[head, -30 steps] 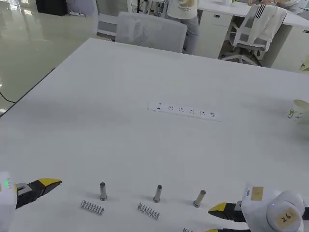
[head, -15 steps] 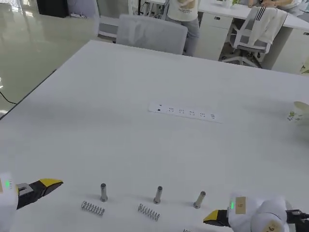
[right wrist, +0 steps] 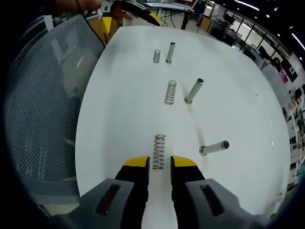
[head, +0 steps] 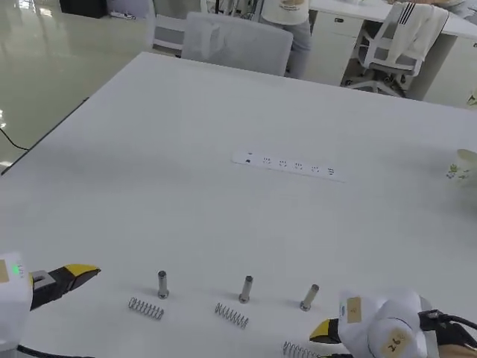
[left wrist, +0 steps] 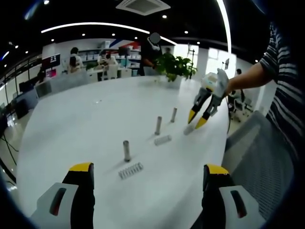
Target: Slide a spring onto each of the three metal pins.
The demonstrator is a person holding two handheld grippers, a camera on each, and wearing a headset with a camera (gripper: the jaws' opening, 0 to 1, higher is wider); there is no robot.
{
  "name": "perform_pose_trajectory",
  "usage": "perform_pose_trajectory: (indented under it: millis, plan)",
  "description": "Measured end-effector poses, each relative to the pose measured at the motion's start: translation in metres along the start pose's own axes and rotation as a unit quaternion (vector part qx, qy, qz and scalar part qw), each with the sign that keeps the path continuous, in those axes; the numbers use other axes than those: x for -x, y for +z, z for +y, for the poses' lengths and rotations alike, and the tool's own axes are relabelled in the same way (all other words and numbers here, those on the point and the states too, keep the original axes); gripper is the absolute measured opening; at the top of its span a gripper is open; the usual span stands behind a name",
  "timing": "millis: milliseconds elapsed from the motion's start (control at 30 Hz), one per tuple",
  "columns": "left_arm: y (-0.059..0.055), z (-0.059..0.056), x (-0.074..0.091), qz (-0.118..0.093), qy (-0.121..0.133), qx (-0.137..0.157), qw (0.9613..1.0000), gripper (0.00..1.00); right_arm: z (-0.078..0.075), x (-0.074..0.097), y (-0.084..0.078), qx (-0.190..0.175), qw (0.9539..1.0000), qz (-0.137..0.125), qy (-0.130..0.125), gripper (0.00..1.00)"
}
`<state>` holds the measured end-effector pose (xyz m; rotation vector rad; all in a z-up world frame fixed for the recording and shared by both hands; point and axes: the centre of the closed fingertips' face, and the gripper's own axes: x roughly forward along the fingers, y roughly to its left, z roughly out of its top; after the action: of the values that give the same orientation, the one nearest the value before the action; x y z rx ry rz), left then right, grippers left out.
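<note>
**Right gripper [head: 322, 333] edging left toward the last spring**

Since a second ago the right gripper is sliding left and lower along the near edge of the matte white tabletop [head: 223, 112]. The right spring [head: 298, 348] is now showing just beside its yellow tips. At the far left, the left gripper [head: 83, 273] is hanging where it was, its yellow-tipped dark jaws spread wide and holding nothing. Next, three smooth grey metal cylinders are standing bare in a row: left pin [head: 162, 284], middle pin [head: 246, 289] and right pin [head: 309, 297]. A coiled wire spring is lying loose in front of each, the left spring [head: 145, 308] and middle spring [head: 232, 315] flat on the table. In the right gripper view, the right spring's near end is sitting inside the narrow gap between the jaws. They are standing slightly apart, not pinching it.
</note>
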<state>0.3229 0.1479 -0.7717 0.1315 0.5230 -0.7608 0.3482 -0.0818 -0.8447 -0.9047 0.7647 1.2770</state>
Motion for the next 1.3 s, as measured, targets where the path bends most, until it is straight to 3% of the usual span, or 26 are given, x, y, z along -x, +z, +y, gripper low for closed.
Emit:
perform_pose_trajectory:
  millis: [533,933,1133,1300]
  plan:
    - [-0.002,0.001,0.000,0.001,-0.002,0.002,1.0000,0.91,-0.004,-0.012,-0.001,-0.002,0.9999,0.009,0.010,0.09]
    - [-0.005,0.001,0.000,0.004,-0.004,0.002,1.0000,0.90,-0.001,-0.014,-0.012,-0.005,0.9995,0.021,0.021,0.08]
    - [-0.004,-0.003,-0.002,0.004,-0.008,0.002,1.0000,0.90,0.000,-0.015,-0.009,-0.038,0.9989,0.002,0.029,0.08]
    - [-0.005,-0.006,-0.004,0.006,-0.015,-0.001,0.9999,0.90,0.001,-0.015,-0.008,-0.029,0.9992,0.004,0.026,0.07]
